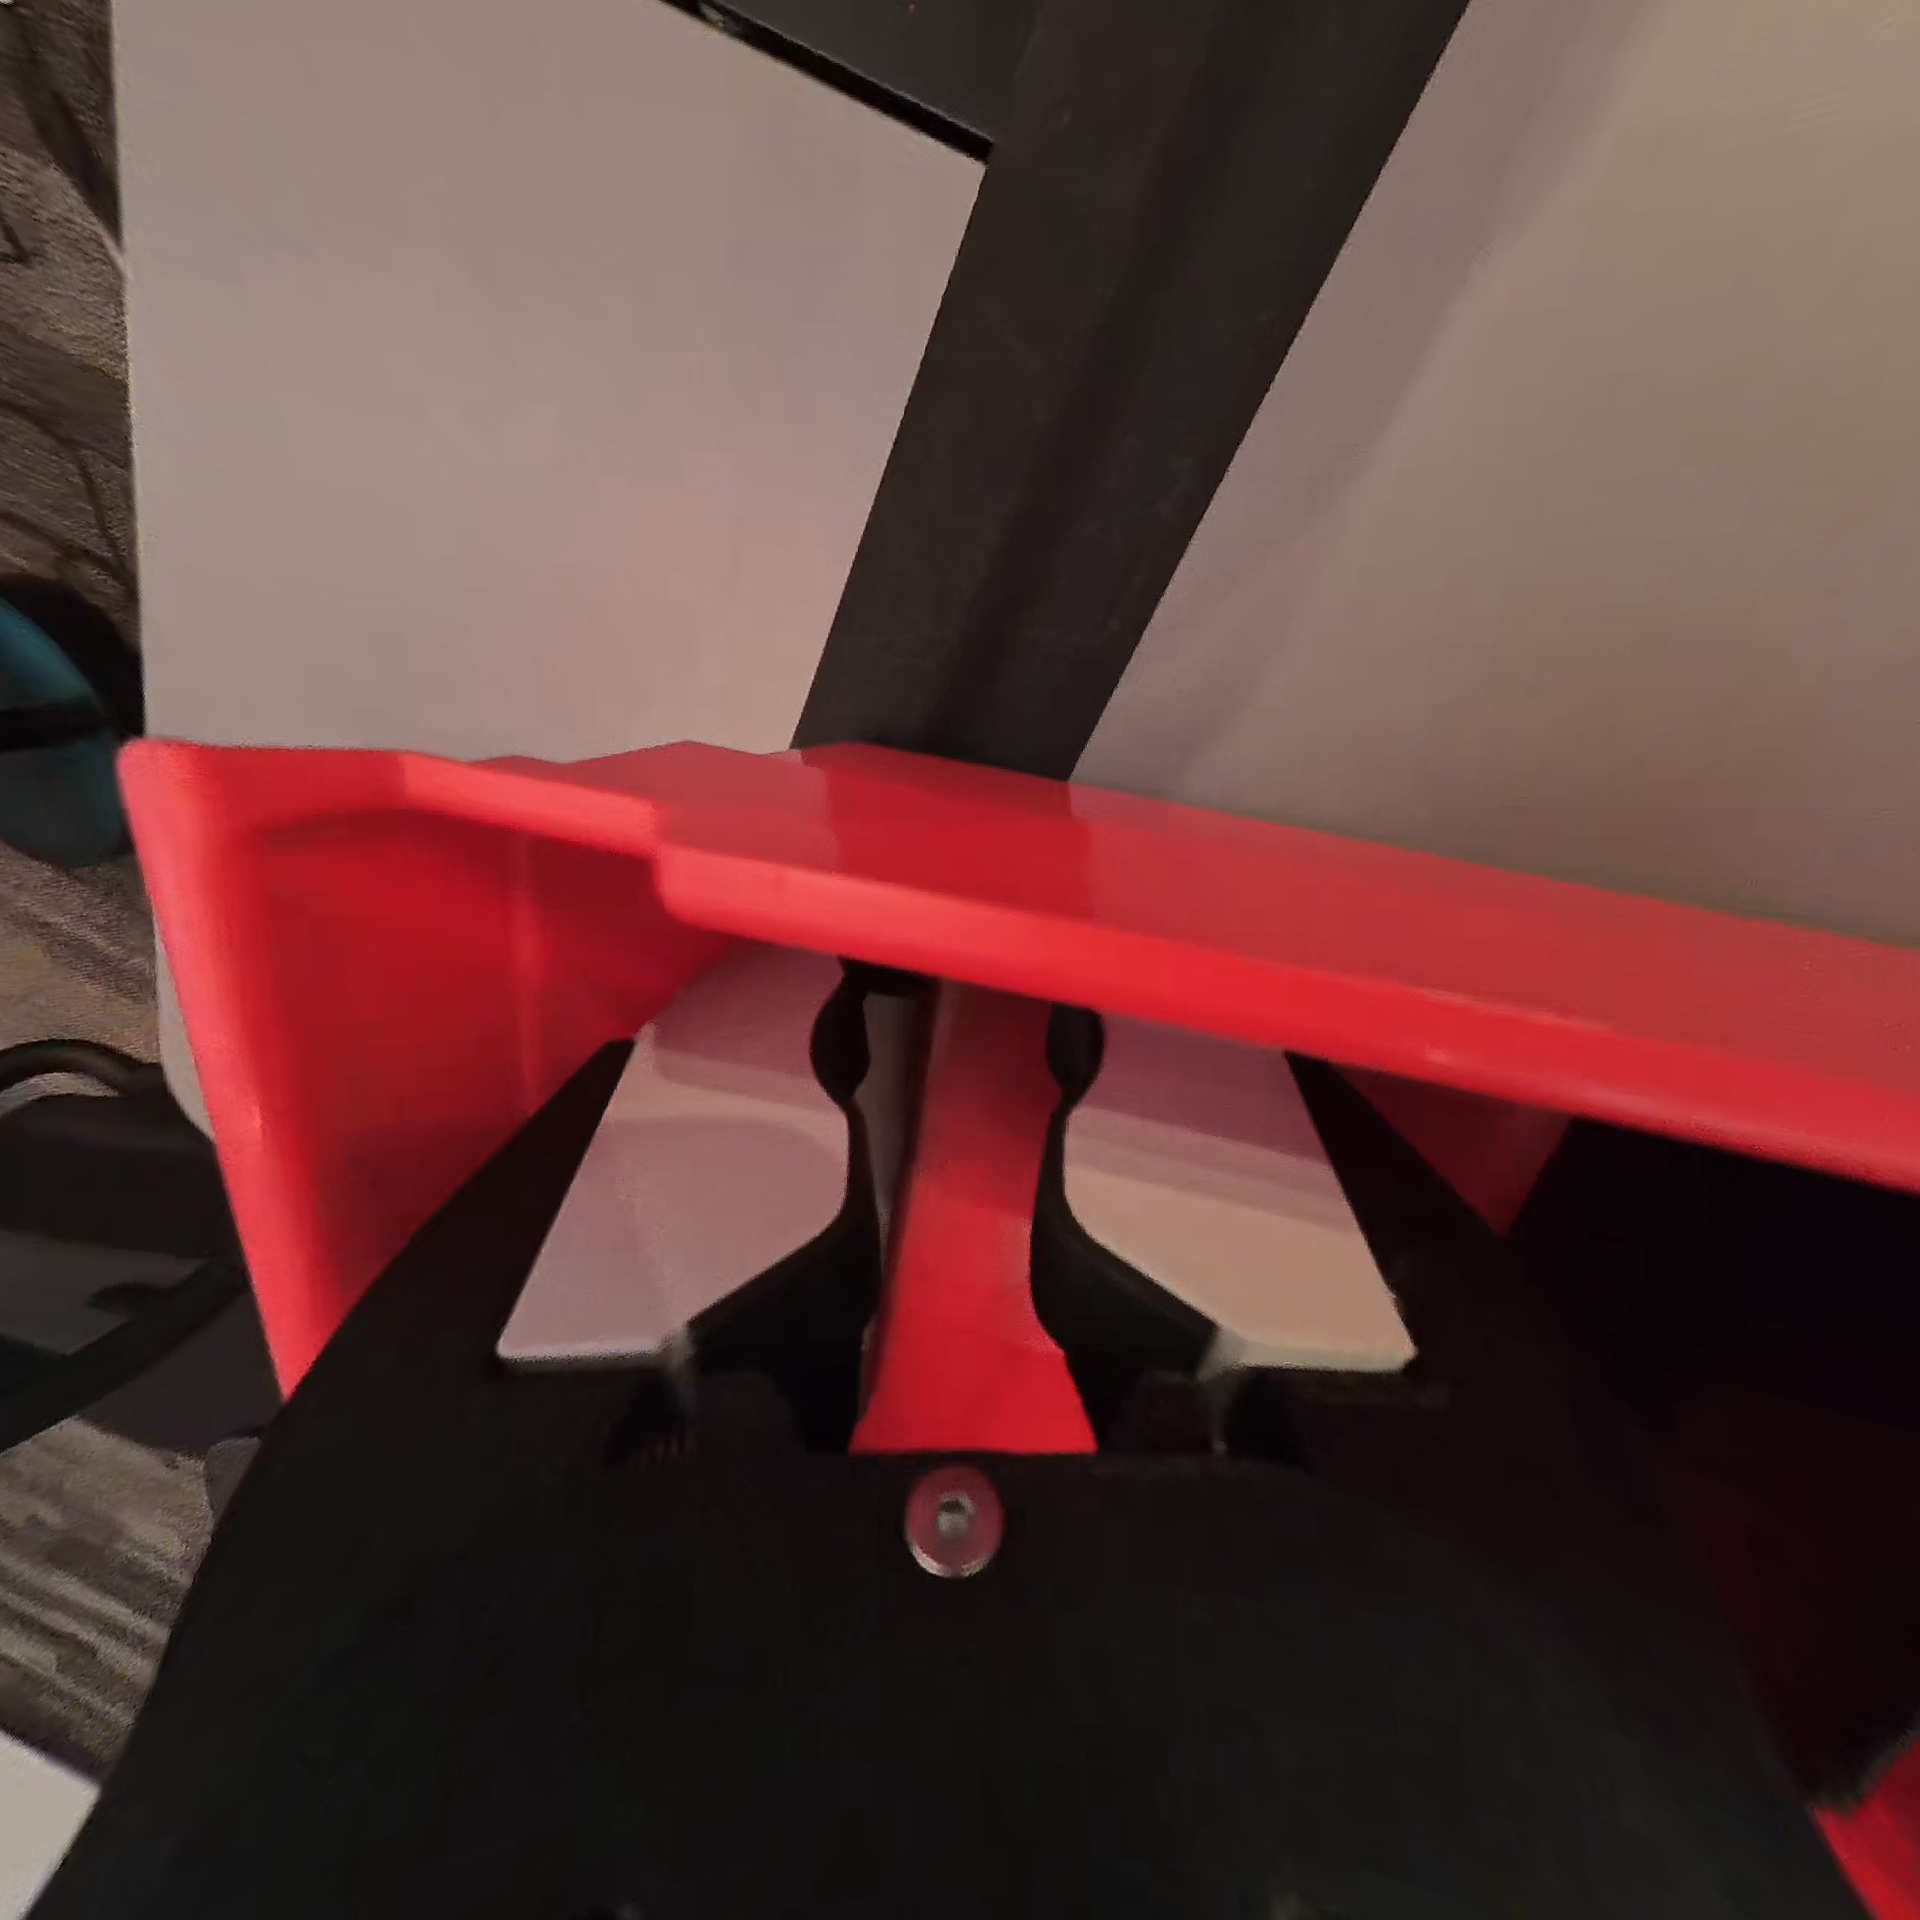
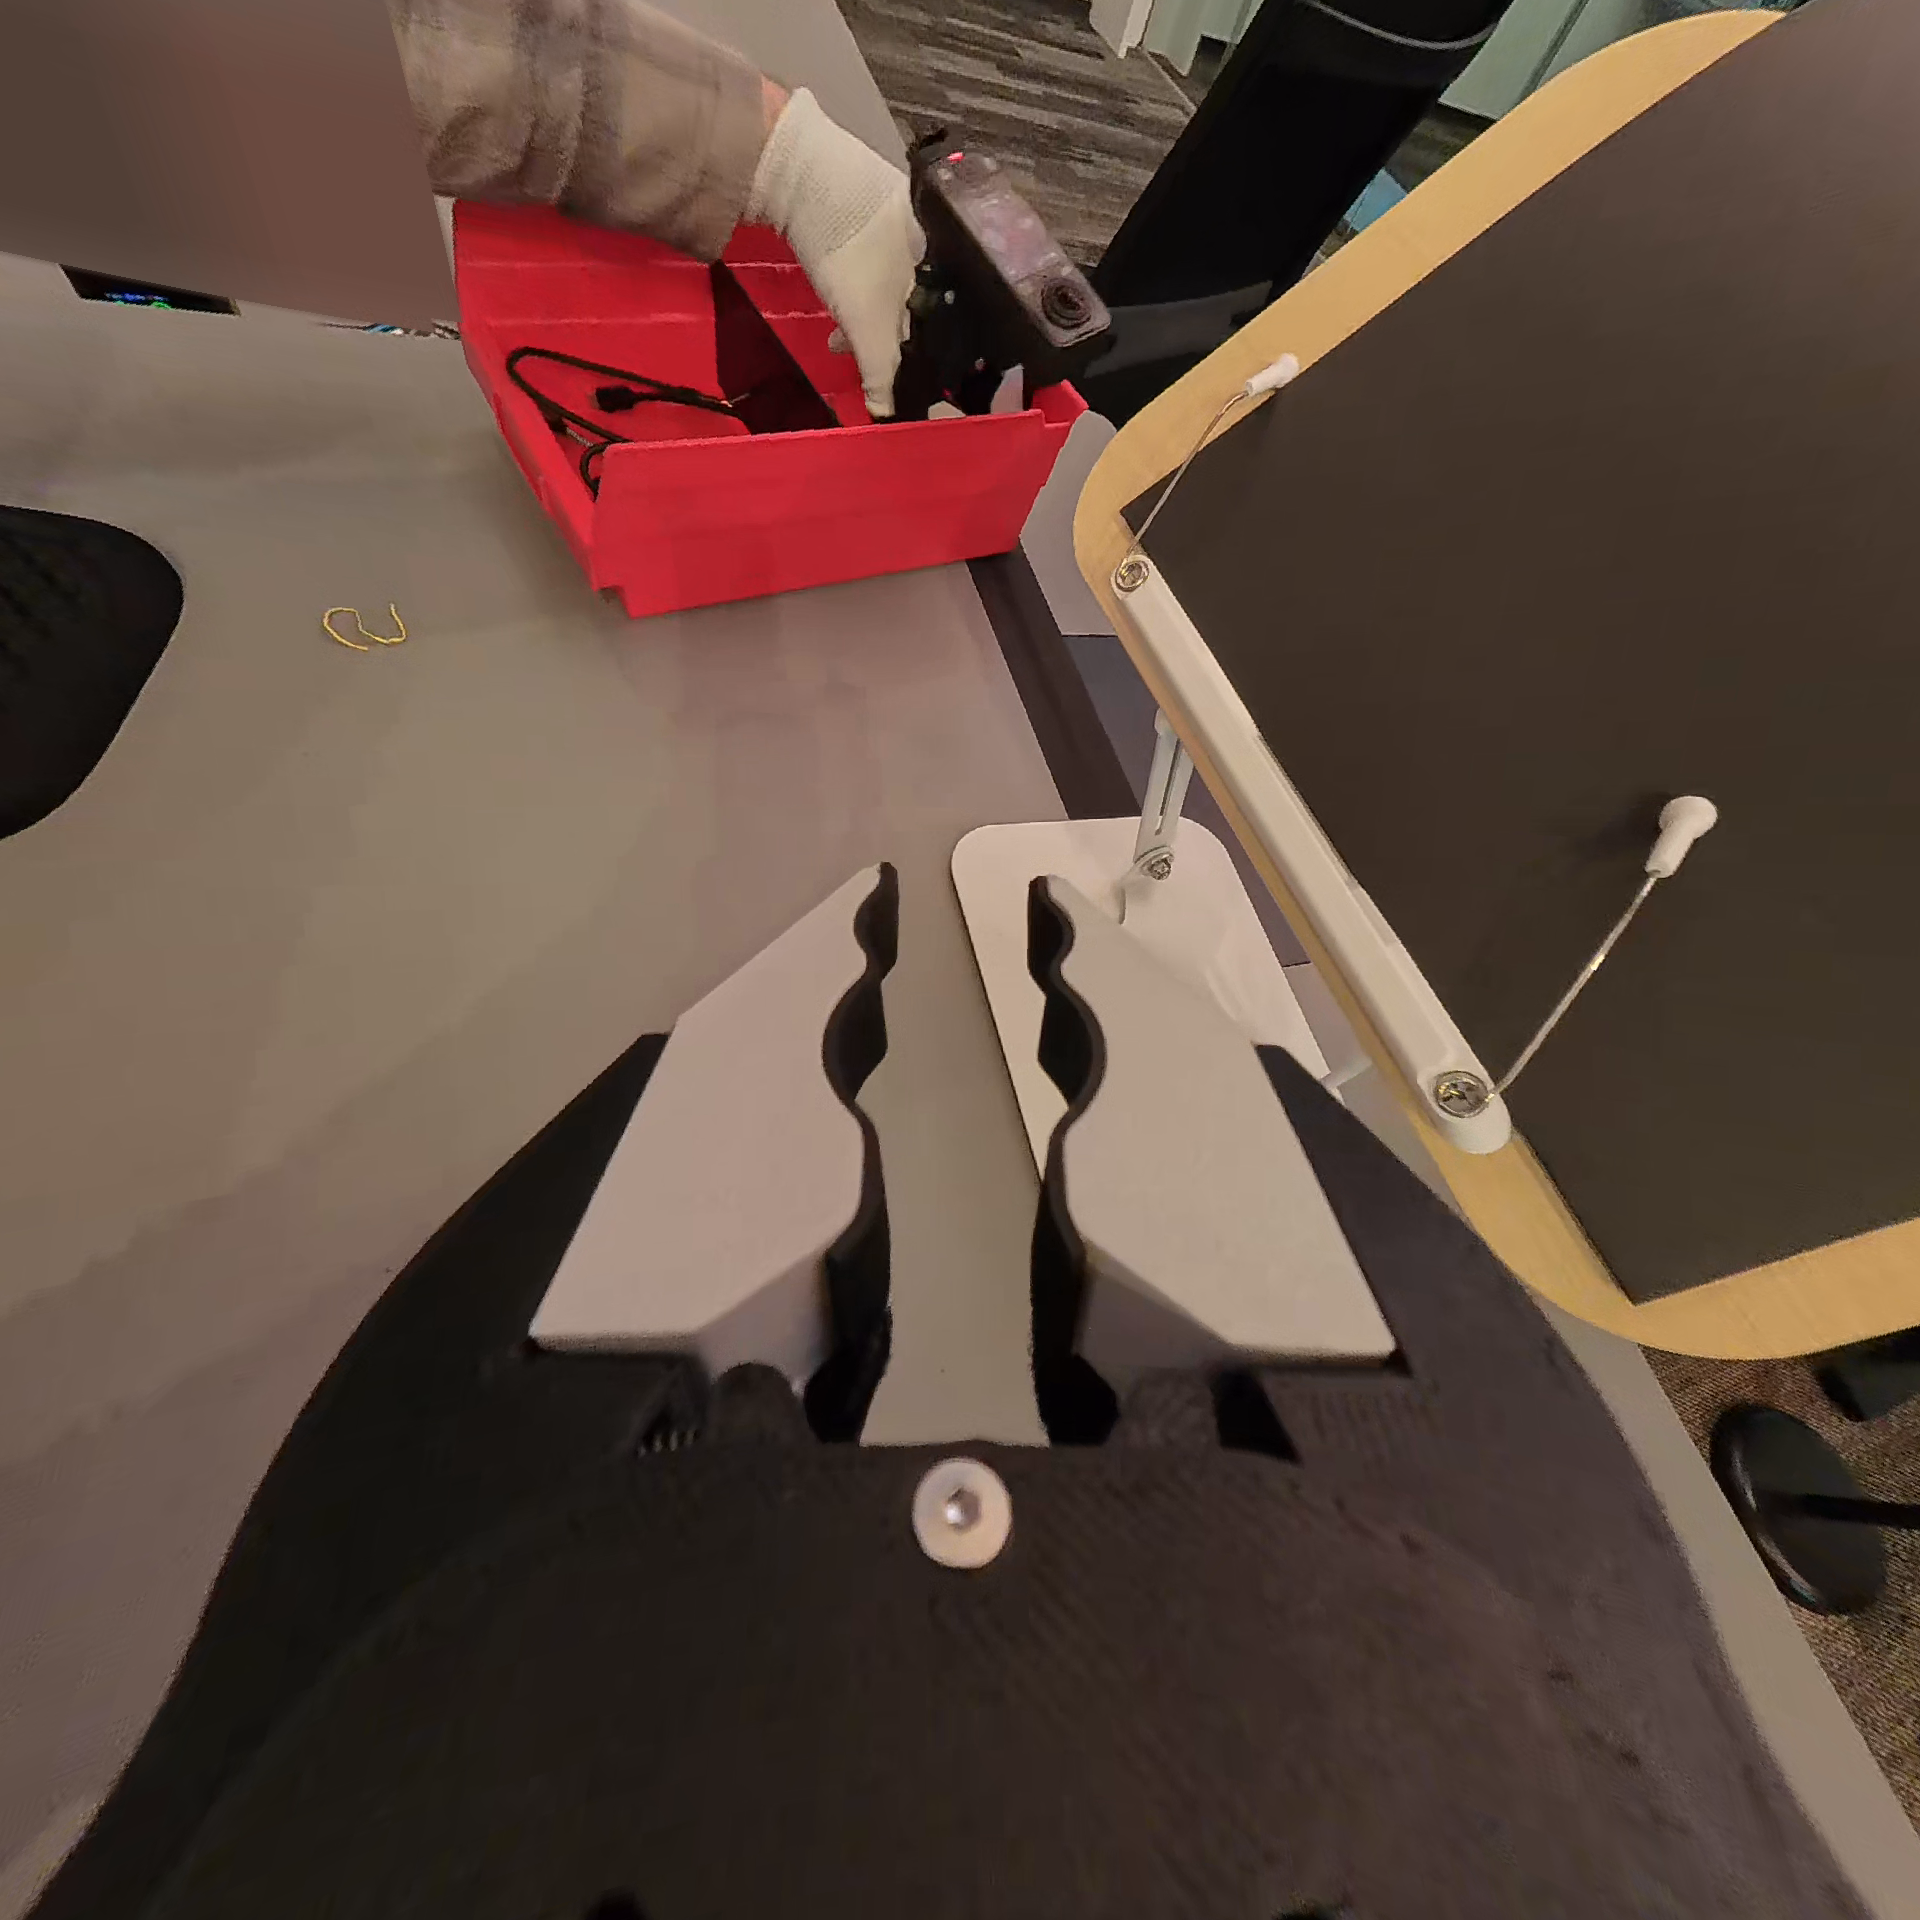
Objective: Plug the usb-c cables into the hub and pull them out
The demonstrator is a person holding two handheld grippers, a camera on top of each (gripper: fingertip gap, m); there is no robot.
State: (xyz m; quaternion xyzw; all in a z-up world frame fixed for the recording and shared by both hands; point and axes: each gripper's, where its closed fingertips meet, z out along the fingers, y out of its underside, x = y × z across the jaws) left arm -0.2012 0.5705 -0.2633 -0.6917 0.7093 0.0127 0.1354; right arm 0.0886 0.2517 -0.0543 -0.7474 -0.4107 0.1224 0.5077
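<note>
Risk of snagging is judged highest at the red bin [image 2: 810,520], where the left gripper [image 1: 956,1049] is lowered with fingers parted and empty. Black usb-c cables [image 2: 613,405] lie tangled inside; no hub is visible. The right gripper [image 2: 961,935] hovers parted over the worktop [image 2: 468,831].

light: warm, dim-ish indoor | left wrist view: motion blur on red bin [image 1: 1039,883], soft all over | right wrist view: sharper, fisheye bend at edges, soft shadows on desk [image 2: 416,935]
</note>
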